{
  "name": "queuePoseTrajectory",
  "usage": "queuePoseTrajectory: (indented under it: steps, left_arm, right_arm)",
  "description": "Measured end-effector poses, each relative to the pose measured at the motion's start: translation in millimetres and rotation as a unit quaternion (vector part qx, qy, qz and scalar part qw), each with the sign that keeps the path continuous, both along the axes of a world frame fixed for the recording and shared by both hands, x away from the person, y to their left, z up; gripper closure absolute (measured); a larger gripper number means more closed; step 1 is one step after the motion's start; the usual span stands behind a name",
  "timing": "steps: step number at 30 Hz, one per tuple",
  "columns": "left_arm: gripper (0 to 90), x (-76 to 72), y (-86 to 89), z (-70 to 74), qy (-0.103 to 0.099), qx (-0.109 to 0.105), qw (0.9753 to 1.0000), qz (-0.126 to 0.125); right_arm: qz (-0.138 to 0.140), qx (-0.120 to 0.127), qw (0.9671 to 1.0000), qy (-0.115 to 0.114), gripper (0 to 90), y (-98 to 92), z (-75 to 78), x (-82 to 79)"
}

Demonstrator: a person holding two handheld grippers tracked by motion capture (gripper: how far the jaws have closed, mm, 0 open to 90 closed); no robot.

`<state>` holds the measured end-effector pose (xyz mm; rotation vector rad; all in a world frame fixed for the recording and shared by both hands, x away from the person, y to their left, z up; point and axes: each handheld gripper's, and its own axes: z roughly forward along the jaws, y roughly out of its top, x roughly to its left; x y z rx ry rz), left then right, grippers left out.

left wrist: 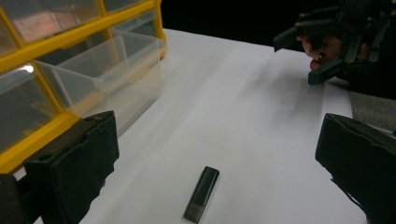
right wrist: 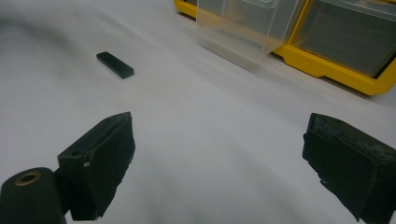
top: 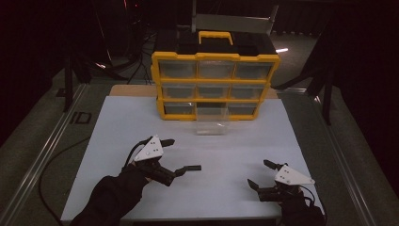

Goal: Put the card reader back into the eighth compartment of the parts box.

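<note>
Black stick [left wrist: 201, 194] lies flat on my bench [top: 235, 150], between my spread left claw [top: 181, 155] jaws; it could skid away if one jaw nudges it first.

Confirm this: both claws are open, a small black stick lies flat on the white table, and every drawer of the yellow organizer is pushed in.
Not every drawer. The bottom middle drawer of the yellow organizer is pulled out, as the high view shows. The left claw and right claw are open, and the black stick lies flat on the white table.
</note>
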<state>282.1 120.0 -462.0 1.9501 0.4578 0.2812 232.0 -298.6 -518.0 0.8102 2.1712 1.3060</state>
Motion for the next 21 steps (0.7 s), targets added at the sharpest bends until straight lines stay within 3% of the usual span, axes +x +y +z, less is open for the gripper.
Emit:
queuePoseTrajectory:
  steps: [5, 15, 21]
  left_arm:
    - [0.0, 2.6, -9.0, -9.6, 0.007, 0.017, 0.9998, -0.003]
    - [0.0, 8.6, -23.6, -29.2, 0.013, 0.025, 0.9996, 0.0]
    - [0.0, 12.4, -31.9, -42.1, 0.031, 0.032, 0.999, -0.005]
  right_arm:
    - [0.0, -0.001, 1.0, -0.001, 9.0, 0.3, 0.1, -0.1]
    - [0.003, -0.002, 1.0, -0.001, 9.0, 0.4, 0.2, 0.0]
    - [0.003, -0.002, 1.0, -0.001, 9.0, 0.3, 0.0, 0.1]
